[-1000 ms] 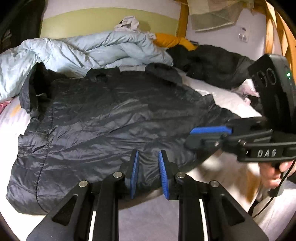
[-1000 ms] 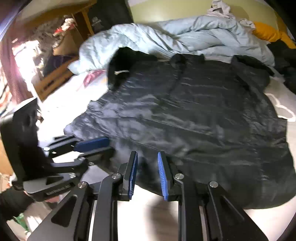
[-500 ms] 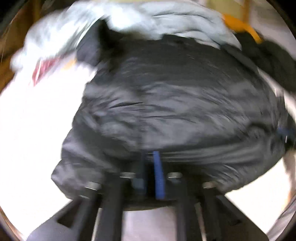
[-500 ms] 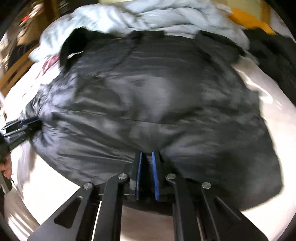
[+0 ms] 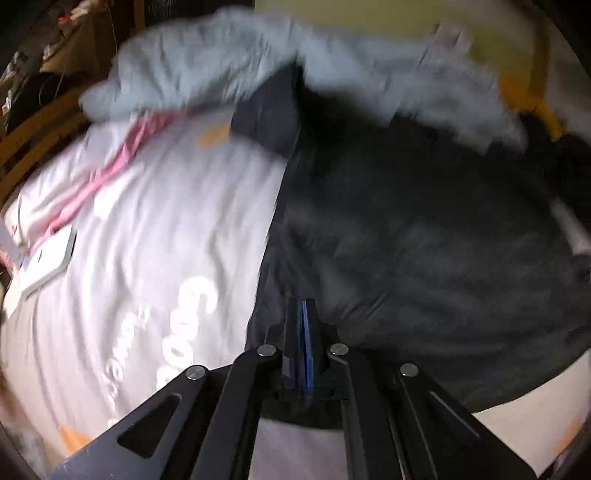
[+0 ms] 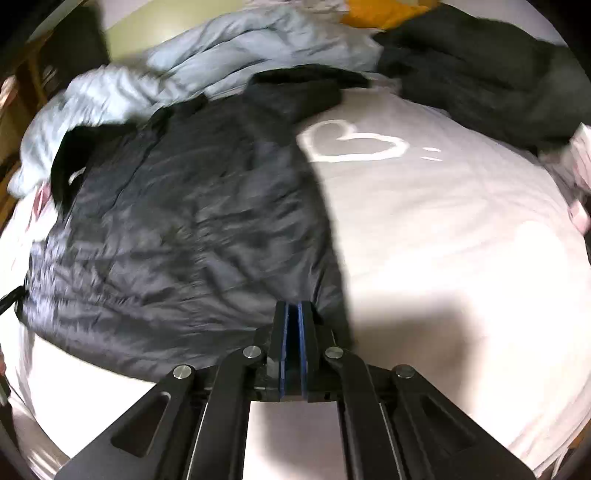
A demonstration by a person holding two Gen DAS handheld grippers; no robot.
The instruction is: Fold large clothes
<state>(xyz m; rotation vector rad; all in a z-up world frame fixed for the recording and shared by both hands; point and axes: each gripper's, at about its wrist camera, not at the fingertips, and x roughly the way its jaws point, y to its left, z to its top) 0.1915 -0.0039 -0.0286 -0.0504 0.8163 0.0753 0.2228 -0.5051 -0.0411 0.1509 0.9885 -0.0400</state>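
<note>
Gripping the black puffer jacket [image 6: 177,236] hem, left gripper [image 5: 303,317] and right gripper [image 6: 293,317] were clenched at its near corners; lifting both evenly toward the far collar looked best.

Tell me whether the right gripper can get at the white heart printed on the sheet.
Probably yes, but not right away: the heart lies bare beyond the right gripper, but that gripper looks shut on the dark jacket hem.

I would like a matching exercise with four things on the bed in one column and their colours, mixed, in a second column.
Things:
1. puffer jacket
2. duvet
3. heart outline
4. cloth at the far edge

Colours:
A. white
B. orange
C. dark grey
D. pale blue

Pairs: 1-C, 2-D, 3-A, 4-B
</note>
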